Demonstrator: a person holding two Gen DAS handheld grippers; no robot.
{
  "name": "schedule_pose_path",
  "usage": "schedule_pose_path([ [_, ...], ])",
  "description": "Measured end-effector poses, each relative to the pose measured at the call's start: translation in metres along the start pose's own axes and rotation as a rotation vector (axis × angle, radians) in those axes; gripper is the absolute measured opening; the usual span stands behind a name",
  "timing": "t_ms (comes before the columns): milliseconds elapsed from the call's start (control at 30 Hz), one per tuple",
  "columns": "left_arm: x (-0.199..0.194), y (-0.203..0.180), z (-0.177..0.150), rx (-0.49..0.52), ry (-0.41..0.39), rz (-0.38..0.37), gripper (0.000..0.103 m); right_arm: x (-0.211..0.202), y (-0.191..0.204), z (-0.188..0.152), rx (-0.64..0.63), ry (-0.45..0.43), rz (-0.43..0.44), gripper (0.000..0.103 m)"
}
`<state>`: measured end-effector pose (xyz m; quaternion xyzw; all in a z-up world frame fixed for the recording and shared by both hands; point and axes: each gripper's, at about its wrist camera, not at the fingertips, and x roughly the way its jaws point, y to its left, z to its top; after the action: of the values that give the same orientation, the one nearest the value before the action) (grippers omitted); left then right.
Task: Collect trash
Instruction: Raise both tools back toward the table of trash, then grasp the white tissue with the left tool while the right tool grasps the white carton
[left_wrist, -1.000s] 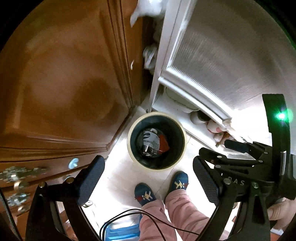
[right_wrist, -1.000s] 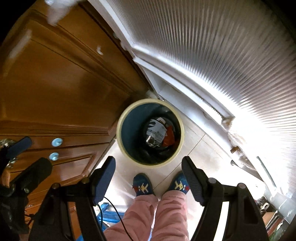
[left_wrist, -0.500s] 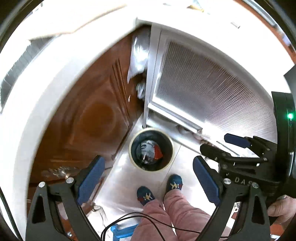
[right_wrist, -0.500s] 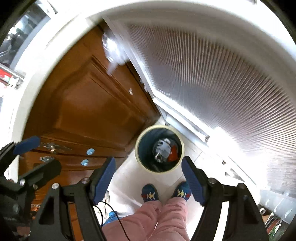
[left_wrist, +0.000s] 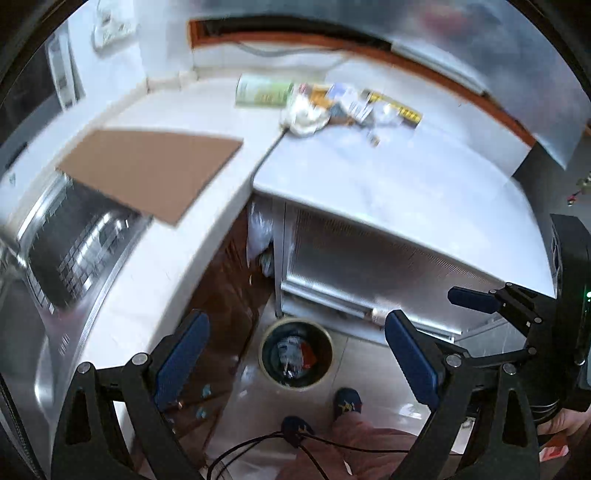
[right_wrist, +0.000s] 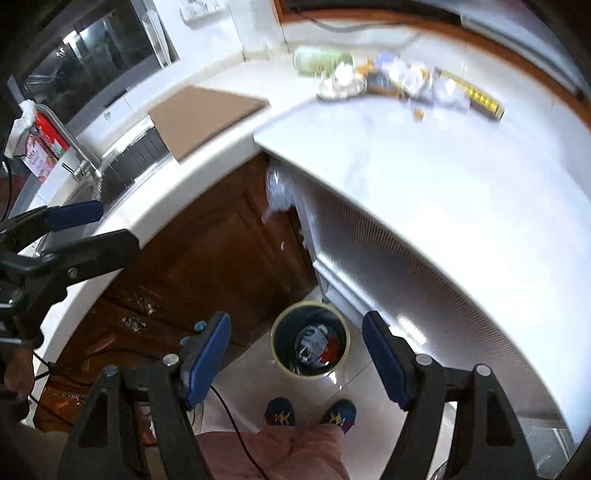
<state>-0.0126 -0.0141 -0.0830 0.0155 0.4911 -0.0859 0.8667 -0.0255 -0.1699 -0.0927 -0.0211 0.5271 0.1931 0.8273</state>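
A round bin (left_wrist: 296, 353) with a cream rim stands on the floor tiles, with wrappers inside; it also shows in the right wrist view (right_wrist: 310, 340). A pile of trash (left_wrist: 332, 103) lies at the back of the white counter: a green can (left_wrist: 263, 91), crumpled tissue (left_wrist: 306, 115), wrappers and a yellow strip (left_wrist: 400, 107). The same pile (right_wrist: 391, 81) shows in the right wrist view. My left gripper (left_wrist: 295, 358) is open and empty, high above the bin. My right gripper (right_wrist: 297, 360) is open and empty, also above the bin.
A brown cardboard sheet (left_wrist: 151, 168) lies on the counter (left_wrist: 406, 177) beside a steel sink (left_wrist: 62, 251). Wooden cabinet doors (right_wrist: 221, 251) and a ribbed white panel (left_wrist: 369, 258) flank the bin. My feet (right_wrist: 310, 413) stand by the bin. A faucet (right_wrist: 70, 147) is at left.
Both grippers have risen well away from the bin, which now looks smaller. The countertop, the sink and the trash pile have come into view. Both stay open.
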Motion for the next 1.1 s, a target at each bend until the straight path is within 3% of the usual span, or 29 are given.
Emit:
schedule_pose_path([
  [367, -0.051, -0.010, 0.055, 0.093, -0.164, -0.041, 0.095, -0.068, 0.000, 0.045, 0.009, -0.197, -0.084, 0.074],
  [533, -0.055, -0.017, 0.085, 0.117, -0.220, -0.036, 0.095, -0.077, -0.007, 0.072, -0.002, -0.261, -0.127, 0.074],
  [700, -0.048, -0.011, 0.117, 0.033, -0.253, -0.007, 0.095, -0.076, -0.034, 0.110, -0.002, -0.300, -0.134, 0.074],
  [867, -0.007, -0.002, 0.161, -0.068, -0.197, 0.012, 0.095, -0.052, -0.070, 0.154, -0.031, -0.291, -0.094, 0.074],
  [1100, 0.078, 0.011, 0.209, -0.229, -0.038, -0.049, 0.095, 0.002, -0.127, 0.224, -0.075, -0.216, 0.021, 0.074],
])
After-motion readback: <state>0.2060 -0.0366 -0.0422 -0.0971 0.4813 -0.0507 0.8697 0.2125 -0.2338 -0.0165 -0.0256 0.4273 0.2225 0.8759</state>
